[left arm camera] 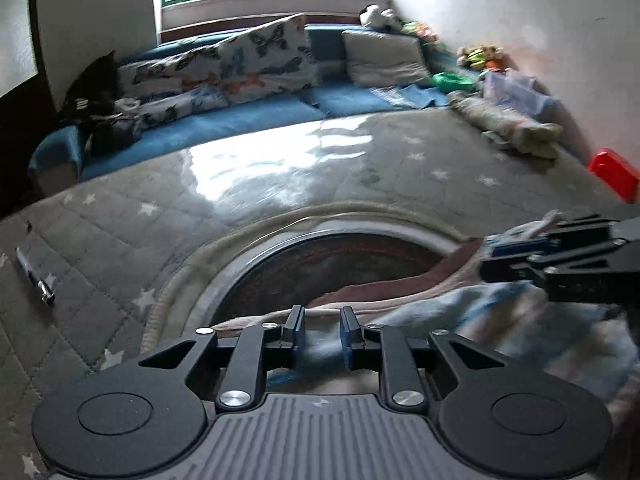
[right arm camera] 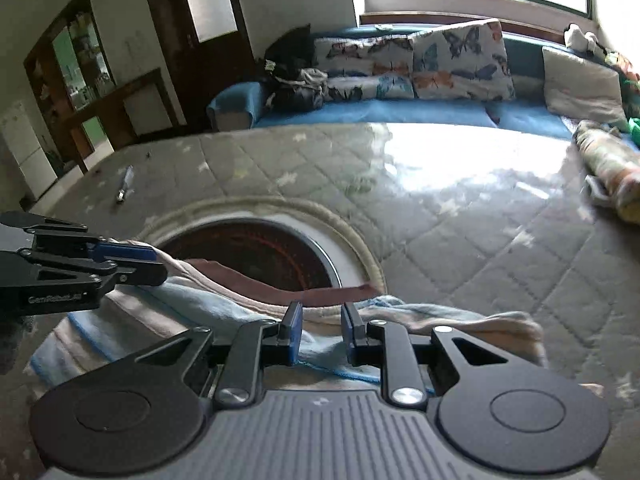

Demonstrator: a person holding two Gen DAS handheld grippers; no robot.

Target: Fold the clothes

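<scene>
A pale blue, beige and brown striped garment (left arm camera: 472,320) lies over the near edge of a round dark dish with a white rim (left arm camera: 328,256) on a grey quilted mat. My left gripper (left arm camera: 322,330) is open just above the garment's edge, nothing between its blue pads. In the right wrist view the same garment (right arm camera: 224,304) spreads under my right gripper (right arm camera: 320,332), which is open over a fold of it. The left gripper also shows from the side in the right wrist view (right arm camera: 132,262), the right gripper in the left wrist view (left arm camera: 516,256).
A grey star-patterned quilted mat (right arm camera: 460,232) covers the floor. A pen (left arm camera: 34,276) lies at the left. A blue sofa with butterfly cushions (left arm camera: 256,60) runs along the back under the window. Toys, a rolled cloth (left arm camera: 508,124) and a red box (left arm camera: 614,174) are at the right.
</scene>
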